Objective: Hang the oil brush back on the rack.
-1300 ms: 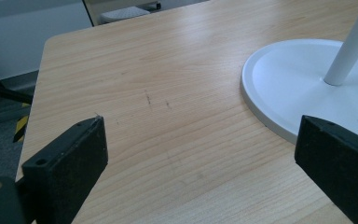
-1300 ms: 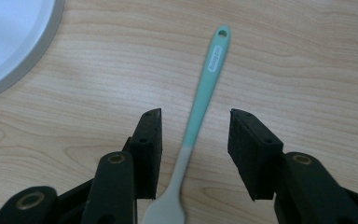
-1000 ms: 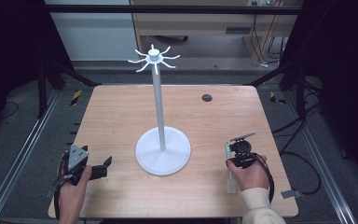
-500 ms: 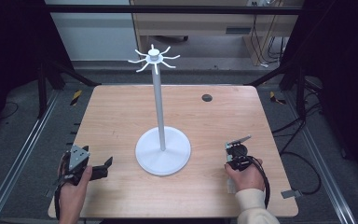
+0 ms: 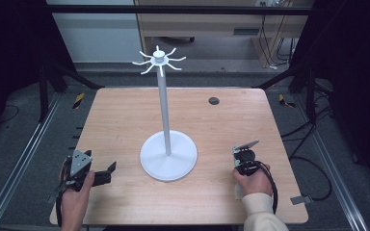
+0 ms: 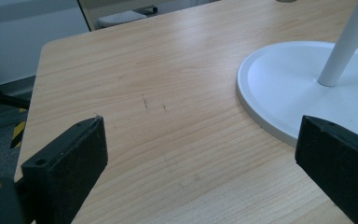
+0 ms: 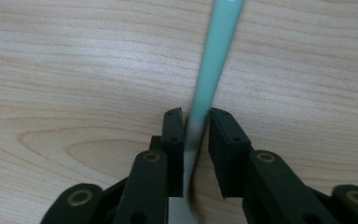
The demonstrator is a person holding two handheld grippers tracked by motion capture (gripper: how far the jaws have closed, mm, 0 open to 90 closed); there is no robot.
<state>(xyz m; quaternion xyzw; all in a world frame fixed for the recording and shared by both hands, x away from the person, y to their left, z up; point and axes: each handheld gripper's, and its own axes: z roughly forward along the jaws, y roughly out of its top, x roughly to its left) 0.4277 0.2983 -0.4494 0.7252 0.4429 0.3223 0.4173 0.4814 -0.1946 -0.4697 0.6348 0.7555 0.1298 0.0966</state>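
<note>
A utensil with a pale green handle (image 7: 216, 56) and a metal neck lies on the wooden table (image 7: 74, 70). My right gripper (image 7: 196, 114) points down at it. Its jaws have just been closing, and both pads now sit against the handle where green meets metal. In the high view this gripper (image 5: 243, 166) is at the front right, with a pale piece of the utensil (image 5: 238, 191) showing beside the hand. My left gripper (image 6: 200, 126) stands wide open with nothing but bare wood between its jaws. It rests at the front left (image 5: 107, 172).
A tall white stand rises from a round base (image 5: 168, 156) at the table's middle, with curved hooks (image 5: 159, 60) at its top. Its base (image 6: 284, 79) lies just ahead of the left gripper. A small dark disc (image 5: 214, 100) sits at the far right.
The right hand and its gripper have edged slightly toward the table's front edge. The left hand has stayed where it was.
</note>
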